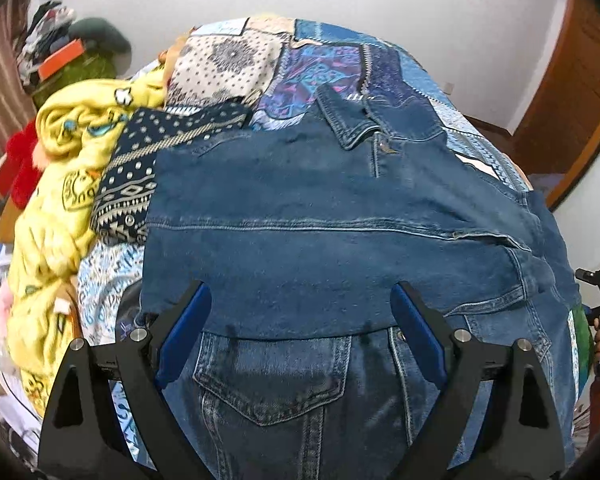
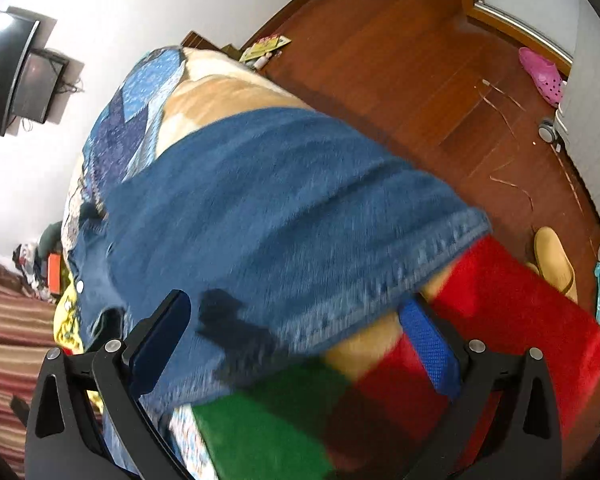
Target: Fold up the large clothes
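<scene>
A blue denim jacket (image 1: 300,216) lies on the bed, one part folded across its front, with the collar (image 1: 348,120) at the far side and a chest pocket (image 1: 268,388) near me. My left gripper (image 1: 300,308) is open just above the folded edge, holding nothing. In the right wrist view the denim jacket (image 2: 284,216) hangs over the bed's side. My right gripper (image 2: 296,320) is open at the jacket's hem, with nothing between its fingers.
The bed has a blue patchwork cover (image 1: 340,64). A yellow printed garment (image 1: 60,184) and a dark patterned cloth (image 1: 140,168) are piled at the left. A red and green blanket (image 2: 500,312) hangs at the bed edge. Slippers (image 2: 552,260) lie on the wooden floor (image 2: 400,80).
</scene>
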`<action>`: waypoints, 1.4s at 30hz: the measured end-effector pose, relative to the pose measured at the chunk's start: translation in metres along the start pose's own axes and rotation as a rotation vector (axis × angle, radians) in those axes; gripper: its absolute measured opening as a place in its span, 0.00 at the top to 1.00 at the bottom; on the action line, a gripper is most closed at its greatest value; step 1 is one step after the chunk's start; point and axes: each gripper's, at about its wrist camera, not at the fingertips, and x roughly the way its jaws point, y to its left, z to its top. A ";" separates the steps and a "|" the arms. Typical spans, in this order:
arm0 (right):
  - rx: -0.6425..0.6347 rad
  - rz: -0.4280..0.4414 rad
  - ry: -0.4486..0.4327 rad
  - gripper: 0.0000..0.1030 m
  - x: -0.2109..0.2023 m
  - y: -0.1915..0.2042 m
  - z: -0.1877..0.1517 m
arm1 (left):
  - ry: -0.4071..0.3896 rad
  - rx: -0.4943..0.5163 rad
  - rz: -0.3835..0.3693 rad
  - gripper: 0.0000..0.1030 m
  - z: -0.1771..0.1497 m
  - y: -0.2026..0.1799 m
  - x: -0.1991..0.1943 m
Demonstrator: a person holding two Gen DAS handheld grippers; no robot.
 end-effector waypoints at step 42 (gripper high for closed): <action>-0.573 0.155 -0.114 0.92 0.005 0.301 -0.113 | -0.113 -0.061 -0.097 0.11 -0.032 0.065 -0.067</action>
